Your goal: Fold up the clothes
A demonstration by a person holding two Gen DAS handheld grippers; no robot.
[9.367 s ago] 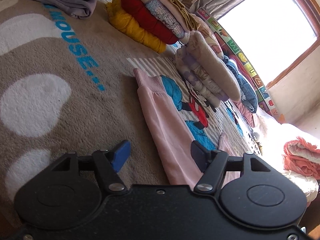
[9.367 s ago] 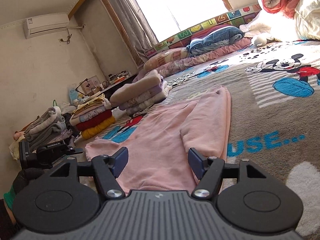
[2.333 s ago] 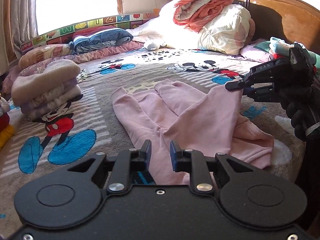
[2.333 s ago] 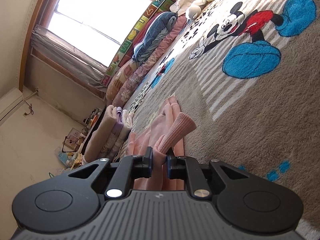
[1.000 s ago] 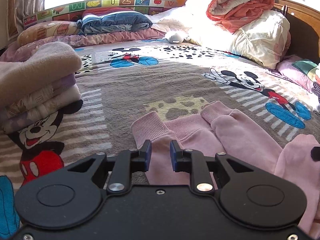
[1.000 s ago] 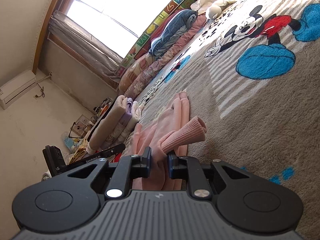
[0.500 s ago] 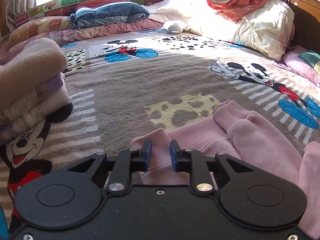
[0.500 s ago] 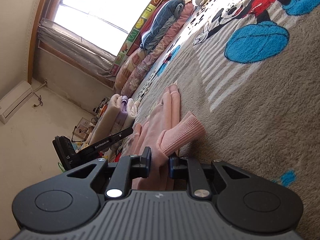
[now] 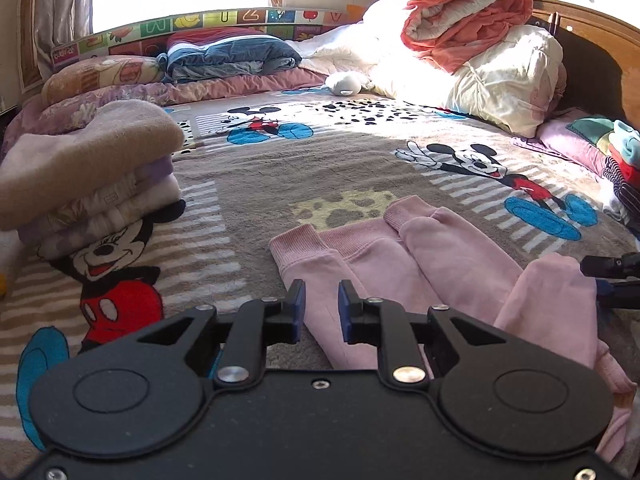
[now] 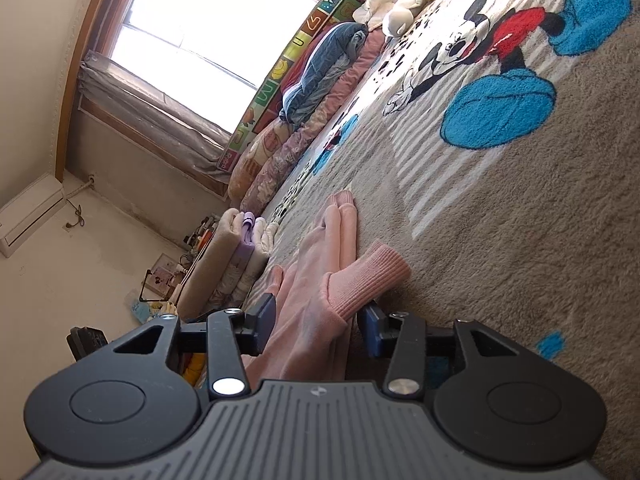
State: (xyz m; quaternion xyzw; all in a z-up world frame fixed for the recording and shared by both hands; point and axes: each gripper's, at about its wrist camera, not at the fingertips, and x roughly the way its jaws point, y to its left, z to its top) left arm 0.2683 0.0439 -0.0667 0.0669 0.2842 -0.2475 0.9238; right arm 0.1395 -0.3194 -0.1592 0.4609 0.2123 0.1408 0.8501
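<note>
A pink sweatshirt [image 9: 440, 256] lies on the Mickey Mouse blanket [image 9: 300, 176], its two ribbed cuffs pointing away from me. My left gripper [image 9: 320, 308] is low over the near left sleeve, its fingers close together with the sleeve's edge between them. In the right wrist view the sweatshirt [image 10: 320, 248] stretches away, and a folded-over part ending in a ribbed cuff [image 10: 368, 276] lies loose between the spread fingers of my right gripper [image 10: 318, 320]. The right gripper's black fingers [image 9: 608, 280] also show at the right edge of the left wrist view.
A stack of folded clothes [image 9: 88, 168] sits on the bed to the left of the sweatshirt. Rolled quilts and pillows [image 9: 480, 52] fill the far right by the wooden headboard. More folded clothes [image 9: 616, 148] lie at the right edge. Pillows line the window side.
My right gripper has opened and let go of the pink cuff, which now rests on the sweatshirt. The left gripper has drawn back a little and the sleeve lies flatter.
</note>
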